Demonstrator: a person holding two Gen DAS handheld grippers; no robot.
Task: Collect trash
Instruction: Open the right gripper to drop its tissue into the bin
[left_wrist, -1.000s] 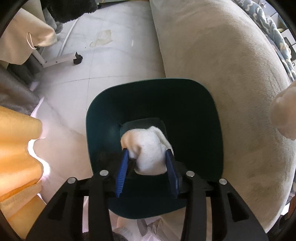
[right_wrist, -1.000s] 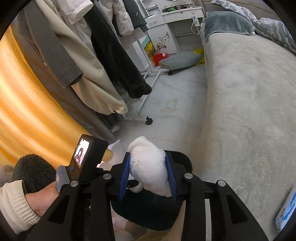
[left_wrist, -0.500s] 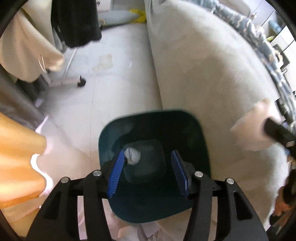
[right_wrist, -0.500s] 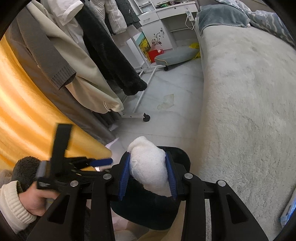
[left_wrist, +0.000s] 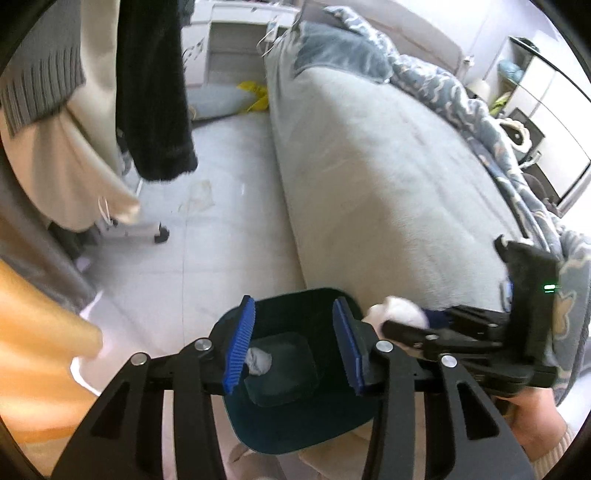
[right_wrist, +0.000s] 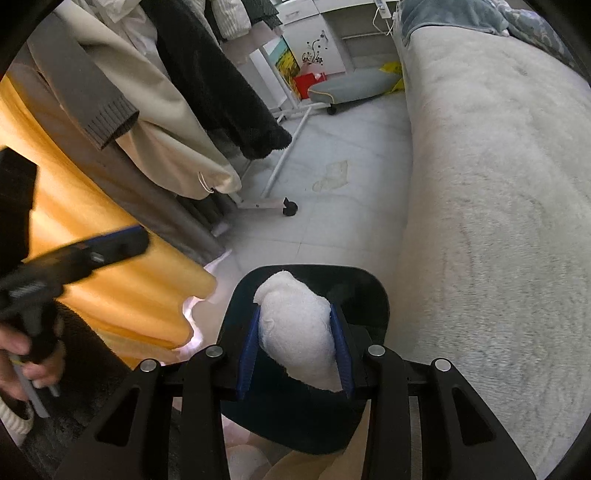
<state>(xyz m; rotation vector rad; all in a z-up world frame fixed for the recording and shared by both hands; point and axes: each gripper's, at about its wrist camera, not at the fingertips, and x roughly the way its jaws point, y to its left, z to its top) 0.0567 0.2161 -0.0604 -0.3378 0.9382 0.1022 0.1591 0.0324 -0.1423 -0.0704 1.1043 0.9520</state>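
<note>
Right gripper (right_wrist: 297, 349) clenched on white tissue wad (right_wrist: 297, 332) above dark bin (right_wrist: 364, 286), left gripper (left_wrist: 297, 343) released, 1 crumpled tissue (left_wrist: 258, 361) on bin floor, bed (right_wrist: 498, 184) beside

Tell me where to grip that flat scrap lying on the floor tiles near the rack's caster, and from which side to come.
Judging by its pose, the floor scrap lies flat on the tiles, so come from straight above and pinch across its narrower upper end. The bed flanks its right and the rack's caster sits lower left, so above looks clearest. The left gripper is open and free.
</note>
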